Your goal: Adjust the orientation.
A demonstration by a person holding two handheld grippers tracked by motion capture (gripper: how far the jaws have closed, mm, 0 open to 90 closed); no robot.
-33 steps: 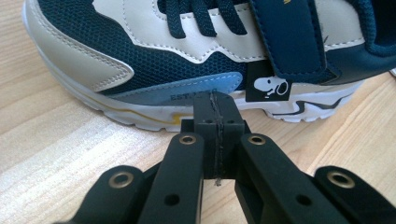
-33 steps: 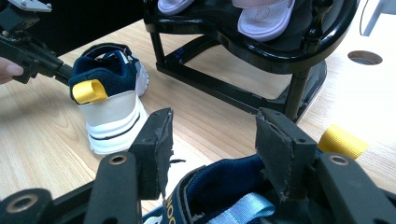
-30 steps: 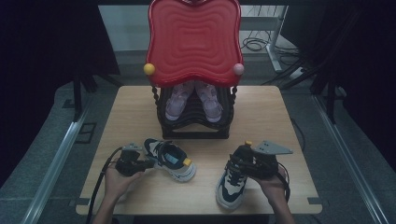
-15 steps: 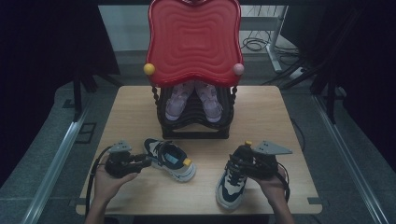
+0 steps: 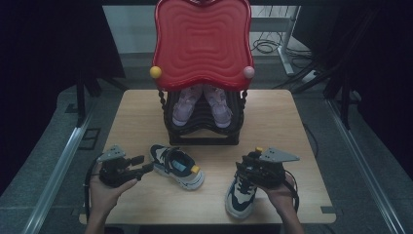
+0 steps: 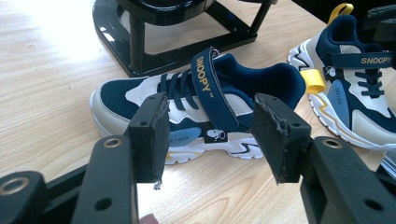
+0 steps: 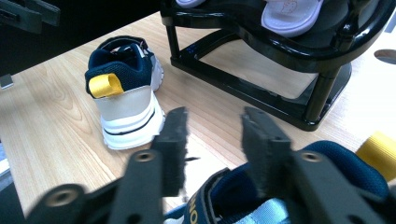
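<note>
Sneakers lie apart on the table: the left sneaker rests on its sole just beside your left tool, whose jaws have just been opening and now stand wide with nothing between them, pads clear of the shoe. Your right tool sits over the right sneaker, its jaws having just been closing above the collar and strap; whether the pads press on it you cannot tell, since the tool hides that spot. Behind stands the black rack, its pale shoes partly hidden by the red tray.
</note>
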